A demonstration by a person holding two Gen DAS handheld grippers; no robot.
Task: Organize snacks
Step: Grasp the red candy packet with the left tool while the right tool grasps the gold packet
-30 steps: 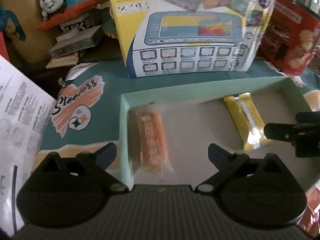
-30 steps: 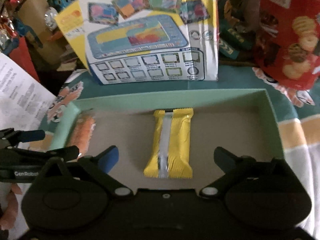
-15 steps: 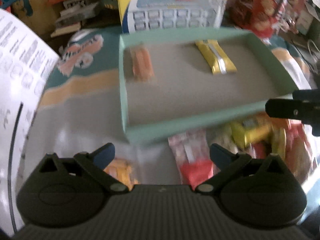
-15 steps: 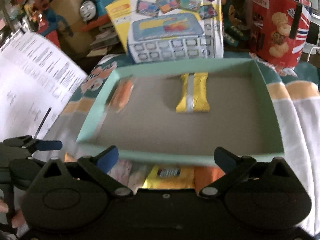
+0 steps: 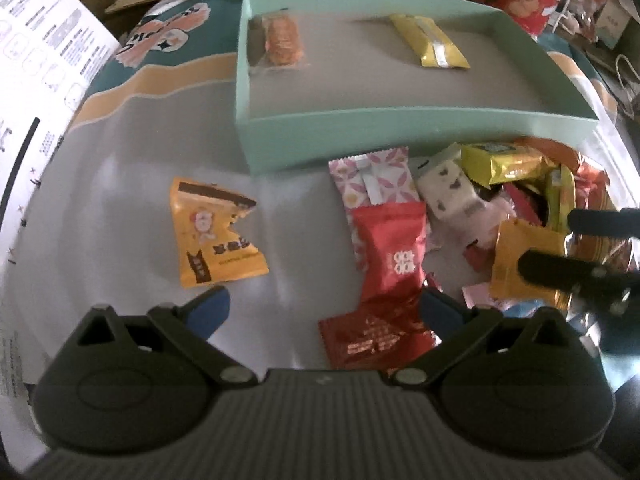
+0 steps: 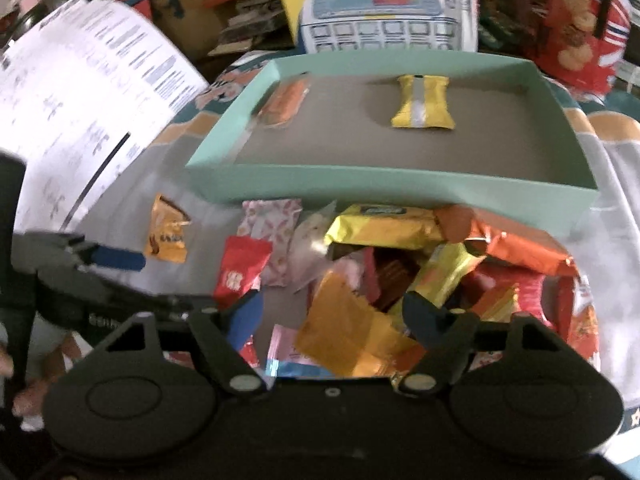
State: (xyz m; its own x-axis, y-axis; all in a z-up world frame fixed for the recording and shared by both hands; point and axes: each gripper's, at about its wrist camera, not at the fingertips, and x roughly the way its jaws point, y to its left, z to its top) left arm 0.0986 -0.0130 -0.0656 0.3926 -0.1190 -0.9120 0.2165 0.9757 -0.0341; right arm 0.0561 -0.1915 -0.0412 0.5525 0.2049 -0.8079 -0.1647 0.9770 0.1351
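Left gripper (image 5: 324, 312): fingers apart, clamping nothing; red packet (image 5: 390, 256) at 12 o'clock.
Right gripper (image 6: 334, 316): fingers closing, not yet clamped, over gold wrapper (image 6: 344, 328).
Tray (image 5: 400, 136): holds orange snack (image 5: 282, 42) and yellow bar (image 5: 430, 42).

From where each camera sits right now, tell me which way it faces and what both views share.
Left wrist: rides the left gripper, angled down over loose snacks toward the green tray; its own open fingers show, and the right gripper enters from the right.
Right wrist: rides the right gripper, jaws closing over the snack pile; the left gripper and a hand show at left.
Shared: tray, yellow bar, orange pack.
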